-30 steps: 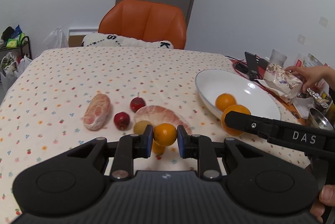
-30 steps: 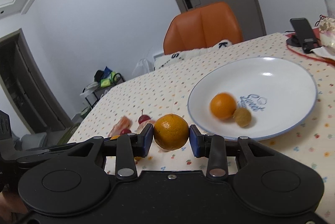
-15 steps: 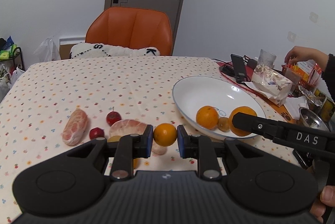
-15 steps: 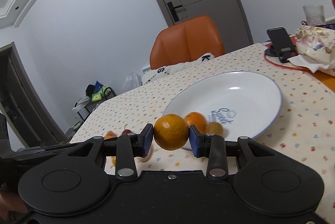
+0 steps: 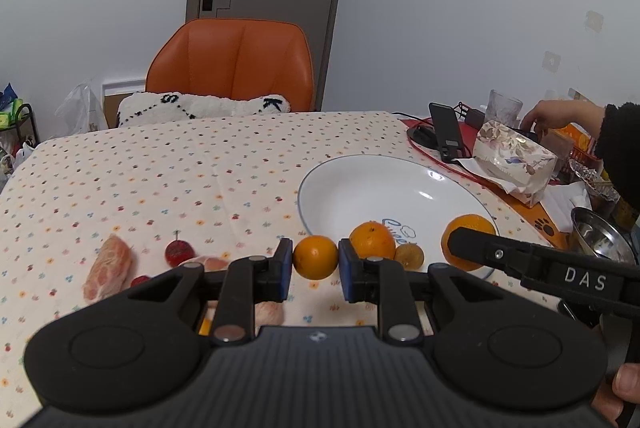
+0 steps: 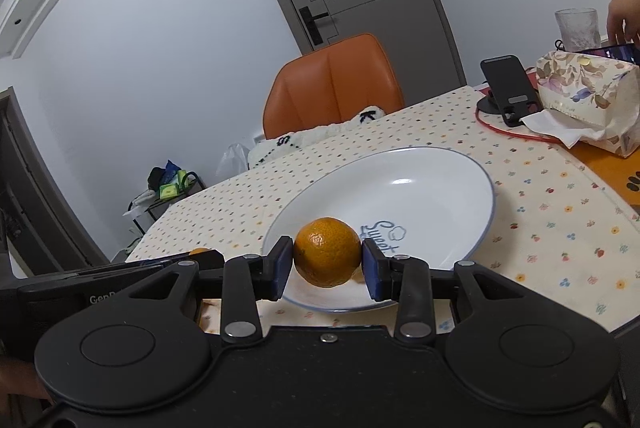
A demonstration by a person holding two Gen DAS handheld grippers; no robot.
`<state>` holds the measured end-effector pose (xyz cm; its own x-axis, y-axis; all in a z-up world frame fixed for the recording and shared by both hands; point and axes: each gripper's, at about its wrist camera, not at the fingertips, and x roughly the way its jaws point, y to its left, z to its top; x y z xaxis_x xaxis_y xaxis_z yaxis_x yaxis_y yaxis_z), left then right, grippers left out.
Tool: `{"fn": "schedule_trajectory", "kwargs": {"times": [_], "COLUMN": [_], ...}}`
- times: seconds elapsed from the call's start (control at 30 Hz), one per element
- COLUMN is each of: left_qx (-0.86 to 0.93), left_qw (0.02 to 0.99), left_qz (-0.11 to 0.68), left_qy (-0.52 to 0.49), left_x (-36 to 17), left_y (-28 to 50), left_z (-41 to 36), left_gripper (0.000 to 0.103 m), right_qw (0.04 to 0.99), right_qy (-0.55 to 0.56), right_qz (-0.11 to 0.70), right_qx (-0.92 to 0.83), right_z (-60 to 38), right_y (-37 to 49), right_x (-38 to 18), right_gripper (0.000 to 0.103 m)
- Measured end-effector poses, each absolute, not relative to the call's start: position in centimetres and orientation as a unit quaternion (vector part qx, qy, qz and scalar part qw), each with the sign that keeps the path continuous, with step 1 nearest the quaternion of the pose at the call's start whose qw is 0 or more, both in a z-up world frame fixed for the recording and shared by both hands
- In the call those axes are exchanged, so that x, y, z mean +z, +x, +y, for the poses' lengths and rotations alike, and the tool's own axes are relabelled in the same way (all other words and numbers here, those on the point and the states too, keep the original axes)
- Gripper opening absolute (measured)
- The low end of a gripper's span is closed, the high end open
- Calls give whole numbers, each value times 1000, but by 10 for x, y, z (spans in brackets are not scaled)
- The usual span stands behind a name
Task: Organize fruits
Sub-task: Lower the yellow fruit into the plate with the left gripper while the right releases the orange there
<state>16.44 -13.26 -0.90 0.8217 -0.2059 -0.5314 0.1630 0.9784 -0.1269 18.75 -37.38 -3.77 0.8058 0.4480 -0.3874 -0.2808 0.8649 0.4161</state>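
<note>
My left gripper (image 5: 315,268) is shut on a small orange (image 5: 315,256), held above the tablecloth just left of the white plate (image 5: 360,183). On the plate's near side lie another orange (image 5: 372,239) and a small brownish fruit (image 5: 409,255). My right gripper (image 6: 327,264) is shut on a larger orange (image 6: 327,251) over the plate's (image 6: 432,195) near rim; that orange (image 5: 468,234) also shows in the left wrist view. On the cloth to the left lie a peeled pomelo segment (image 5: 109,267) and a red cherry-like fruit (image 5: 179,252).
An orange chair (image 5: 230,63) with a white cushion stands behind the table. At the right are a phone on a stand (image 5: 447,137), a glass (image 5: 503,107), a floral tissue pack (image 5: 514,157), a metal bowl (image 5: 598,234) and another person's hand (image 5: 560,115).
Both grippers, still holding their oranges, moved toward the plate. The right one now hangs over the plate's near rim. The other person's hand has shifted at the right.
</note>
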Motion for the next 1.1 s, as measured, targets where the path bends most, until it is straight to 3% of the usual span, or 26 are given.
{"fn": "schedule_trajectory", "kwargs": {"times": [0.8, 1.1], "left_qx": [-115, -127], "left_qw": [950, 946], "left_qz": [291, 298], "left_qy": [-6, -4], "left_x": [-10, -16], "left_y": [221, 230], "left_z": [-171, -187], "left_gripper": [23, 23], "right_qw": [937, 937], "right_qy": [190, 192], "right_qz": [246, 243], "right_qx": [159, 160], "right_z": [-403, -407], "right_y": [219, 217], "right_x": [-48, -51], "right_gripper": [36, 48]}}
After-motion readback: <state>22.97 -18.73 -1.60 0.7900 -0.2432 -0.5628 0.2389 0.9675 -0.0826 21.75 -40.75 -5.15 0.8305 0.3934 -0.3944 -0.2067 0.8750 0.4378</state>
